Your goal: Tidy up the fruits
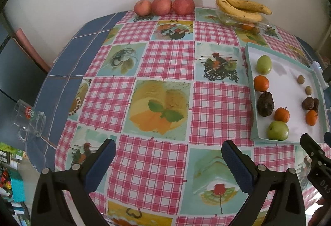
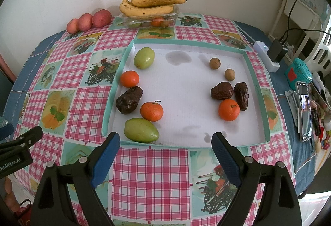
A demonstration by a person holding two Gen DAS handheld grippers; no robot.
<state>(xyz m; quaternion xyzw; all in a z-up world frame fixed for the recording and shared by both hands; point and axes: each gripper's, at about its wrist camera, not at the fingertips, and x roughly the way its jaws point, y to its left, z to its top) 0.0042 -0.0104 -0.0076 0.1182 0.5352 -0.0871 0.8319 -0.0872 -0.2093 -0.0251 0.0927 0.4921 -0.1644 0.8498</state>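
A white tray with a teal rim (image 2: 187,43) (image 1: 253,101) lies on the checked tablecloth. It holds two green fruits (image 2: 144,58) (image 2: 141,130), three tangerines (image 2: 129,79) (image 2: 151,111) (image 2: 229,109), three dark wrinkled fruits (image 2: 129,100) (image 2: 222,91) (image 2: 241,96) and two small brown round fruits (image 2: 214,63) (image 2: 229,74). Three red apples (image 1: 163,5) (image 2: 89,21) sit by the wall. Bananas (image 2: 149,5) (image 1: 240,6) lie on a clear box (image 2: 150,19). My right gripper (image 2: 165,141) is open and empty at the tray's near edge. My left gripper (image 1: 168,148) is open and empty over the cloth, left of the tray.
An overturned glass mug (image 1: 29,120) lies near the table's left edge. A white power strip with a charger (image 2: 271,54), a phone (image 2: 304,110) and a teal box (image 2: 298,72) crowd the right side. The wall is behind the table.
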